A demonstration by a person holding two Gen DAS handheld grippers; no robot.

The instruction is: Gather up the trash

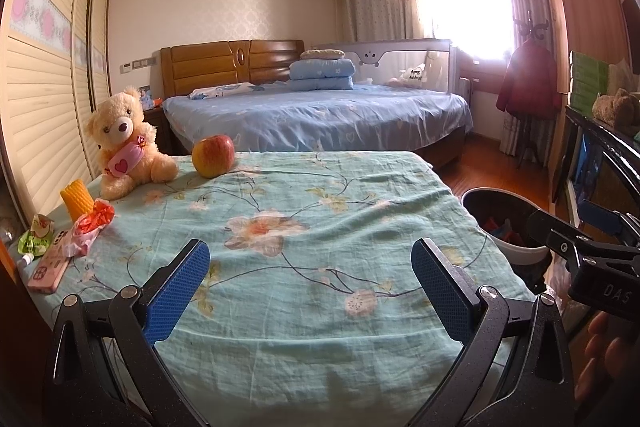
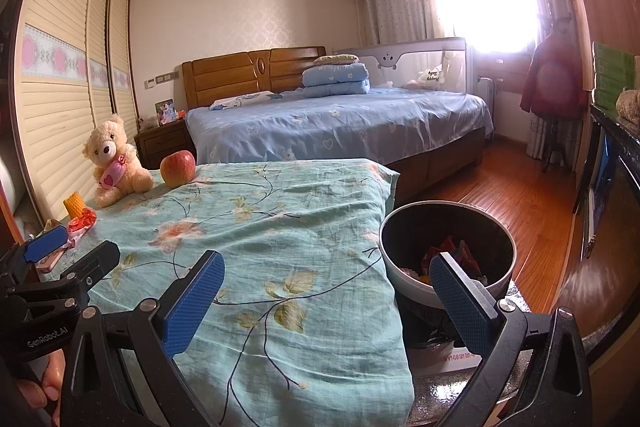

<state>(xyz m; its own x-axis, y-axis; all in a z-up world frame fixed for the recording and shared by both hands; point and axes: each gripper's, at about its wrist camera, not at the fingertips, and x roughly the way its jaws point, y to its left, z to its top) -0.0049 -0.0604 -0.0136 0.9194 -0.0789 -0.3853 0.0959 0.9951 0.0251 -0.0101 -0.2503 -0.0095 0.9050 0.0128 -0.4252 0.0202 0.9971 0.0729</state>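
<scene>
on the worktop [image 1: 320,267], draped in a teal floral cloth, we list the following. far left corner: a cream teddy bear [image 1: 124,143] seated upright, with a red-yellow apple [image 1: 213,155] just to its right. left edge, nearer than the bear: a yellow ribbed corn-like piece [image 1: 77,199] standing upright, and touching its near side a crumpled red-and-clear wrapper [image 1: 90,229]. left of that wrapper, a crumpled green-and-white packet [image 1: 36,237]. nearest on the left edge, a pink phone [image 1: 50,267] lying flat, the wrapper's near end resting on or just over it; we cannot tell which.

right of the worktop, on the floor and lower than the cloth: a round trash bin [image 2: 404,279] with a pale rim and dark liner, colourful scraps already inside.

our left gripper [image 1: 310,287] hovers over the near middle of the cloth, its blue-padded fingers [image 1: 178,291] spread wide with nothing between them. our right gripper [image 2: 326,307] sits at the near right edge of the worktop, fingers [image 2: 192,303] likewise wide and bare, the right one in front of the bin's rim.

far behind, a bed [image 1: 320,115] in blue sheets with folded bedding on it.
</scene>
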